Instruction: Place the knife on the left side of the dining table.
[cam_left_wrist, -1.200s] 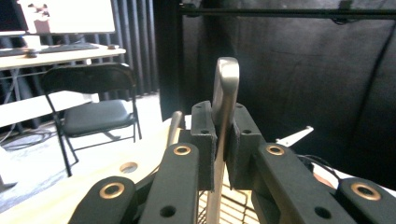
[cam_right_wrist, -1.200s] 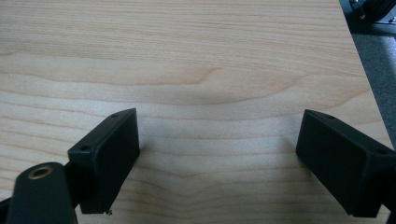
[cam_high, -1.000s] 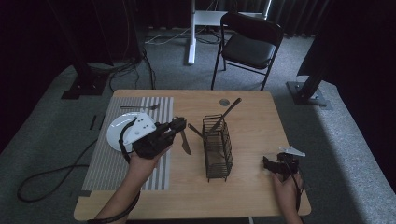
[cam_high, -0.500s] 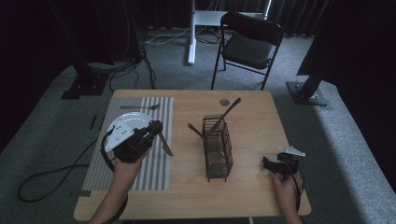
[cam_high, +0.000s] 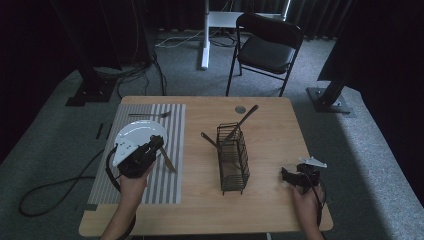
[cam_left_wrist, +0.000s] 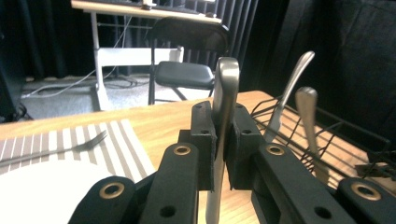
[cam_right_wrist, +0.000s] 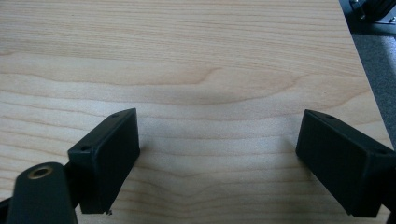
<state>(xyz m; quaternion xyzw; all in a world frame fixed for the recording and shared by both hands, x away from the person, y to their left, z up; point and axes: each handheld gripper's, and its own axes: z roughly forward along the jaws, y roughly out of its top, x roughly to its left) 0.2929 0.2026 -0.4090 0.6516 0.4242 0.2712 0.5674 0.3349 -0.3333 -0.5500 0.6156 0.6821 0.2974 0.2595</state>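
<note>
Because it is carrying everything, table (cam_high: 295, 135): I am treating its bare wood as the working area, with the place setting on its left side and the supply in the middle.
Striped placemat (cam_high: 167, 192): it is marking out where the setting belongs, so I am keeping the left hand above it.
Wire rack (cam_high: 233, 162): it is standing upright near the table's middle and still holding two utensils (cam_high: 245, 119), handles leaning out of the top, which I judge to be the stock I am drawing from.
Plate (cam_high: 140, 134): it is lying on the mat's far left part and fixing where each piece should go.
Left gripper (cam_high: 157, 145): it is clamping narrow on the knife, hovering just right of the plate over the stripes.
Right gripper (cam_high: 286, 175): it is resting near the table's right edge with jaws spread wide and nothing between them, parked clear of the work.
Knife (cam_left_wrist: 226, 88): it is sitting upright between the pads, gripped about mid-length, one end pointing down at the mat beside the plate, probably for setting down there.
Fork (cam_high: 150, 115): it is lying flat on the mat beyond the plate, apart from it.
</note>
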